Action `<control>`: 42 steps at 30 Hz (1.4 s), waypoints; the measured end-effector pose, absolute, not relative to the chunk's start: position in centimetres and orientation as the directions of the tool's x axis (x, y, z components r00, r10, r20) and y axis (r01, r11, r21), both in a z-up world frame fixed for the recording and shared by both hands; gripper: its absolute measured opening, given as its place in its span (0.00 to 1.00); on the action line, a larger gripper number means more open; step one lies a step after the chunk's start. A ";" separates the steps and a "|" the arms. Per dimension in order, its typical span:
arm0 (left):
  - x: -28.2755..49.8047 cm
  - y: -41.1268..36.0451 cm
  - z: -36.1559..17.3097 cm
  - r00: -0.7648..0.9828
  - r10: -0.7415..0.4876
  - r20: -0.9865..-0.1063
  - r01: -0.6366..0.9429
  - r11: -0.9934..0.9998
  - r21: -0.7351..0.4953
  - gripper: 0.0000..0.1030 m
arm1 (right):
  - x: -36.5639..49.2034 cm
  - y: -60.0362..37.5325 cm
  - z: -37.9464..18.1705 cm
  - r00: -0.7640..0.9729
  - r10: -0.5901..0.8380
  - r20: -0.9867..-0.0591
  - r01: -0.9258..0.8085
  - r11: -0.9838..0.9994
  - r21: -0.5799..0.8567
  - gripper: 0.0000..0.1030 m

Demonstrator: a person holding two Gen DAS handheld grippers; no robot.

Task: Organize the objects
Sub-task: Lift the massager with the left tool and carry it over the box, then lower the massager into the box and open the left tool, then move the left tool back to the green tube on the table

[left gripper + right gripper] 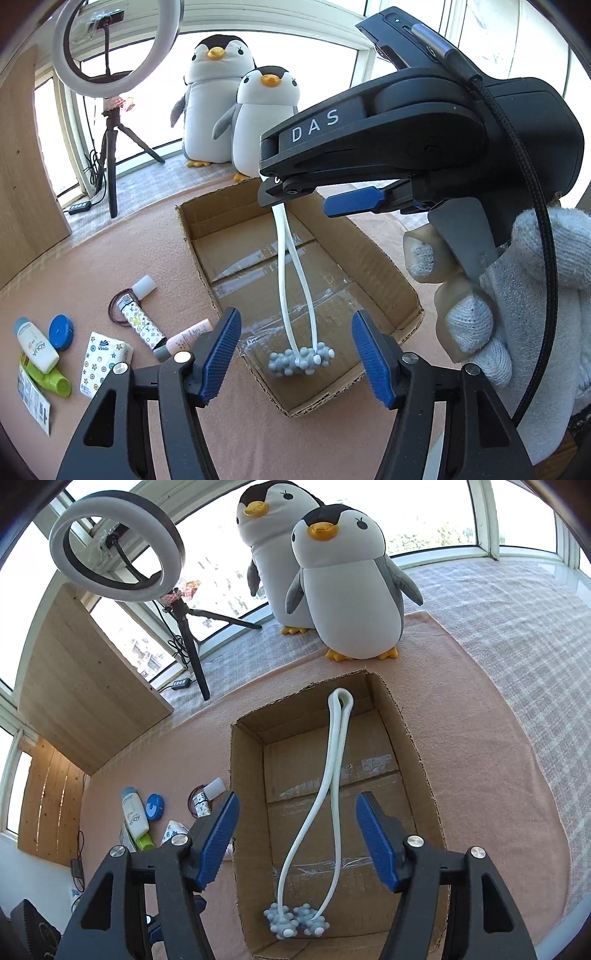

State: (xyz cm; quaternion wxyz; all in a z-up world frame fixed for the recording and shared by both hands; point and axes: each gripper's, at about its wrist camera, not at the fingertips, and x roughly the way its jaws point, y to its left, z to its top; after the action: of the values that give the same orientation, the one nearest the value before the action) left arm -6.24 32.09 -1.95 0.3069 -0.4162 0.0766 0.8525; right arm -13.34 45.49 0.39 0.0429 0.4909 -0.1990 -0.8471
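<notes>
**Neck massager over the cardboard box**

Blue-padded fingers [221,354] of the left gripper [293,356] are spread. "DAS" is printed on the right gripper [295,199], also spread, the white neck massager [295,280] resting in the cardboard box [388,266]. "AQUA" bottle [35,345] and "Vinda" tissues [103,362] are laid beside it.

Plush penguins [347,587]: two, upright, touching side by side on the grey checked cloth [498,620] by the window [424,520].
Ring light [116,546]: unlit, on a black tripod [192,650], left of the penguins.
Wooden board [85,672]: pale, leaning at far left.
Power strip [181,683]: black, near the tripod's foot, cables trailing.
Pink cloth [480,738]: spread flat in front of the checked cloth.
</notes>
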 end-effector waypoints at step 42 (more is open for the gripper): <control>-16.2 -3.1 -4.8 -0.529 0.115 -0.841 0.002 -0.991 -0.137 0.71 | -4.9 28.9 1.2 -0.440 -0.372 -0.817 0.072 -0.922 0.381 0.68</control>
State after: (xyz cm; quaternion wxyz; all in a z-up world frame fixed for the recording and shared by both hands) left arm -16.19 -3.11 -4.77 0.0323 -0.4840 -0.0606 0.8724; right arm -4.87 28.92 1.21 0.1328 0.5121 -0.1466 -0.8358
